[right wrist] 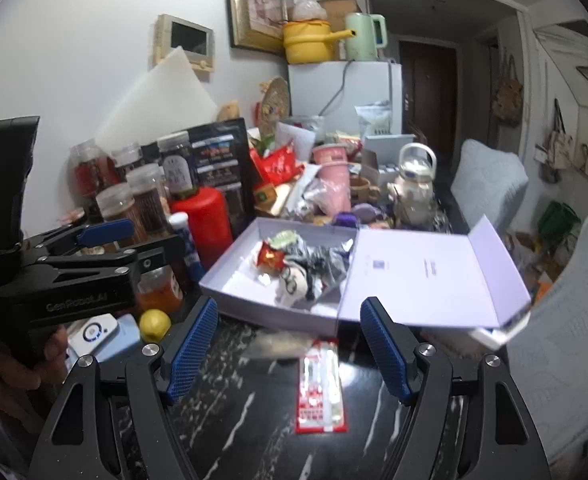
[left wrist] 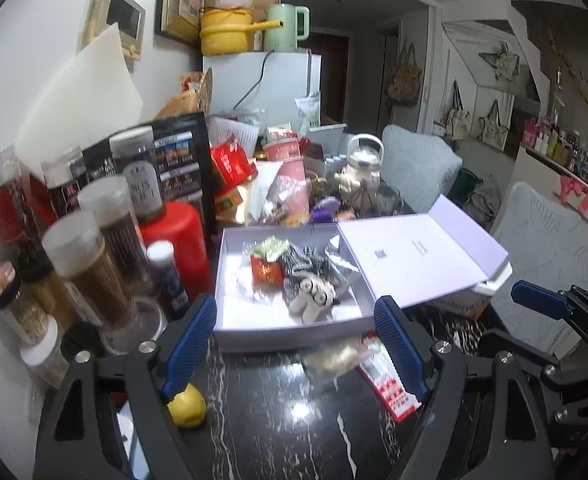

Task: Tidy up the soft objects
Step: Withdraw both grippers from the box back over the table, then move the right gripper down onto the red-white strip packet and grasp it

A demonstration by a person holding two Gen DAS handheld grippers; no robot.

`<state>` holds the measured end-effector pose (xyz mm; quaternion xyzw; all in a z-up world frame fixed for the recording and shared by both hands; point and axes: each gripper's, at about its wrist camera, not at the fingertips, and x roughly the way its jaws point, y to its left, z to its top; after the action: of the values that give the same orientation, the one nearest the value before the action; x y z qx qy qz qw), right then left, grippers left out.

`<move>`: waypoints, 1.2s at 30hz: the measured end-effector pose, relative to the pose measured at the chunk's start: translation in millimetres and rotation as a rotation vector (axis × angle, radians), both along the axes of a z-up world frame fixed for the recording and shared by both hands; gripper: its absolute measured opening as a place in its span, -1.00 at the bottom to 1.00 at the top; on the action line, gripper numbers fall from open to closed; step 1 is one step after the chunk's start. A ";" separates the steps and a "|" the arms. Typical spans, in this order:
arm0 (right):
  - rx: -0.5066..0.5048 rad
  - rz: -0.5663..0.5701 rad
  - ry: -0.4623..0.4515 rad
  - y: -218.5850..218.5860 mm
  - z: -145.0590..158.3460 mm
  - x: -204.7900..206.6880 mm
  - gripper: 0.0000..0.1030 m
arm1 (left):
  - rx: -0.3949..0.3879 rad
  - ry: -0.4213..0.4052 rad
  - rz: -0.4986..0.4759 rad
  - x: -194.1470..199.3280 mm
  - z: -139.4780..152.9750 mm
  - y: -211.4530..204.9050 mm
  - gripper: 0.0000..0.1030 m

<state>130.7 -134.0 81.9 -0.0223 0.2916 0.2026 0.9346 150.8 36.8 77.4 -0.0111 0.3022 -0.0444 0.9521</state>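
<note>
Black marble table (right wrist: 254, 420) carries open white box (right wrist: 230, 288), red packet (right wrist: 321, 392), lemon (right wrist: 155, 324).

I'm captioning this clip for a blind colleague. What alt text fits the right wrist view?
Open right gripper jaws frame a red-and-white packet lying on a black marbled table, just before an open white box of small soft items. The left gripper, held in a hand, shows at the left beside a yellow lemon.

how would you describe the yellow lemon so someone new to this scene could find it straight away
Start at the open white cardboard box on the black marble-patterned table. Look left of its near corner, in front of the plastic spice jars. There sits the small round yellow lemon, the only yellow thing on the tabletop.
</note>
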 end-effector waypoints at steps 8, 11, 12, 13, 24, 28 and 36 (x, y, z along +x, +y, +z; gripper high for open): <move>-0.007 -0.014 0.050 -1.0 -28.0 -8.3 0.45 | -0.047 0.118 -0.036 -1.3 -37.9 -7.9 0.58; -0.014 -0.013 0.073 -1.1 -41.6 -10.2 0.45 | -0.054 0.148 -0.032 -0.8 -50.9 -7.8 0.58; -0.016 -0.011 0.078 -1.1 -45.0 -10.0 0.45 | -0.051 0.154 -0.031 -0.7 -55.5 -8.1 0.58; -0.017 -0.010 0.086 -1.4 -49.7 -9.7 0.45 | -0.047 0.156 -0.031 -0.8 -59.1 -8.7 0.58; -0.045 0.001 0.232 -1.6 -103.3 8.5 0.45 | -0.008 0.266 -0.048 2.5 -113.1 -10.6 0.58; -0.058 -0.007 0.278 -0.6 -120.2 20.1 0.45 | 0.003 0.287 -0.043 5.8 -124.4 -8.6 0.58; -0.120 -0.041 0.327 2.3 -149.7 46.8 0.45 | 0.035 0.332 -0.010 20.5 -145.1 -5.6 0.58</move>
<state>177.6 -131.8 -67.8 -0.0389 0.4518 0.1666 0.8756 171.2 31.2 -67.7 -0.0004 0.4560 -0.0416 0.8890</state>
